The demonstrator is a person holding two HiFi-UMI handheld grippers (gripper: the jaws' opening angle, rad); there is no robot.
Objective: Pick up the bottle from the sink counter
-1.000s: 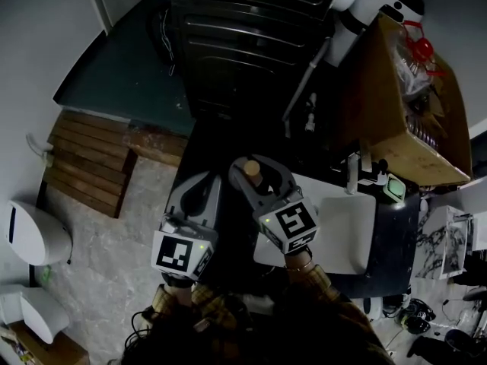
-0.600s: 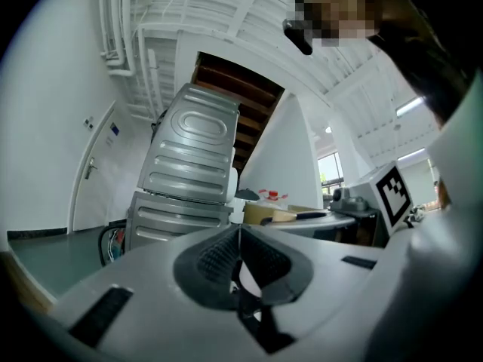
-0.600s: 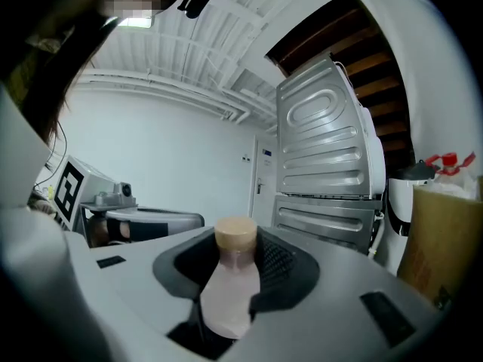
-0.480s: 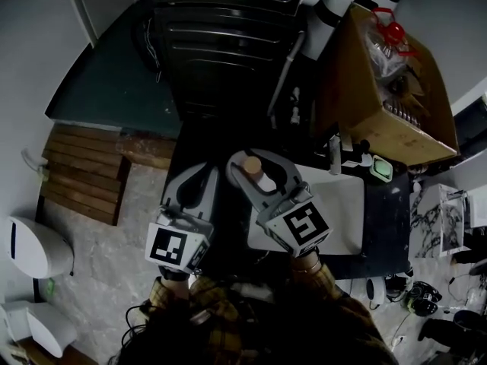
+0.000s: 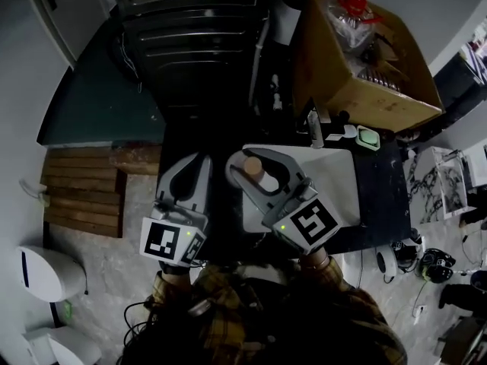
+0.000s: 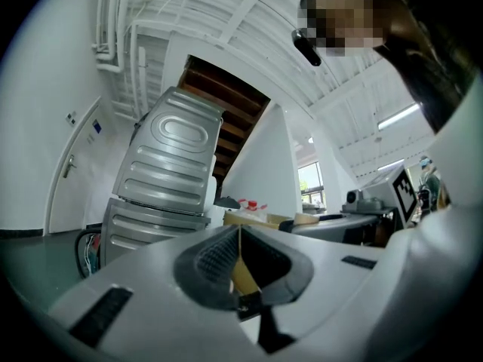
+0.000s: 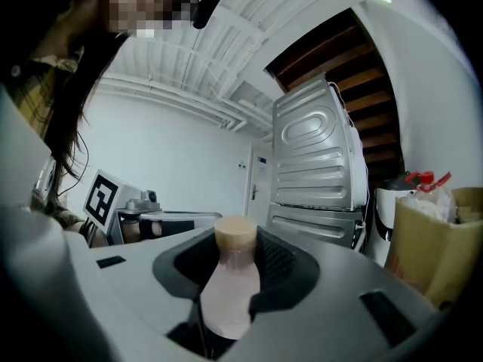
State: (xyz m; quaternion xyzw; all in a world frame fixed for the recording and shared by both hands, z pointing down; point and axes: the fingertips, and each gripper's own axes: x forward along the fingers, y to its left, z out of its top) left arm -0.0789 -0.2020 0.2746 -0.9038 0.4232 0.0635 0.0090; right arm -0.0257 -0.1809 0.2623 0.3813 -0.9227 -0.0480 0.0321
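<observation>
A pale pinkish bottle (image 7: 229, 291) with a tan cap (image 5: 253, 166) stands upright between the jaws of my right gripper (image 5: 256, 169), which is shut on its body and holds it in the air. In the head view the bottle hangs over the left edge of the white sink (image 5: 340, 185) and its dark counter (image 5: 378, 204). In the right gripper view (image 7: 235, 256) the cap rises above the dark pads. My left gripper (image 5: 194, 175) is just left of the right one. Its jaws are shut with nothing between them, and the left gripper view (image 6: 240, 256) shows the pads meeting.
A tap (image 5: 315, 137) and a green soap dish (image 5: 368, 138) stand at the sink's far rim. A big cardboard box (image 5: 358, 67) with bags sits behind it. A ribbed grey appliance (image 5: 190, 21) stands ahead, with wooden slats (image 5: 84, 192) on the floor at left.
The head view has swung: box, sink and appliance have slid up and left in the picture. Both grippers keep their places, with the bottle still held in the right one.
</observation>
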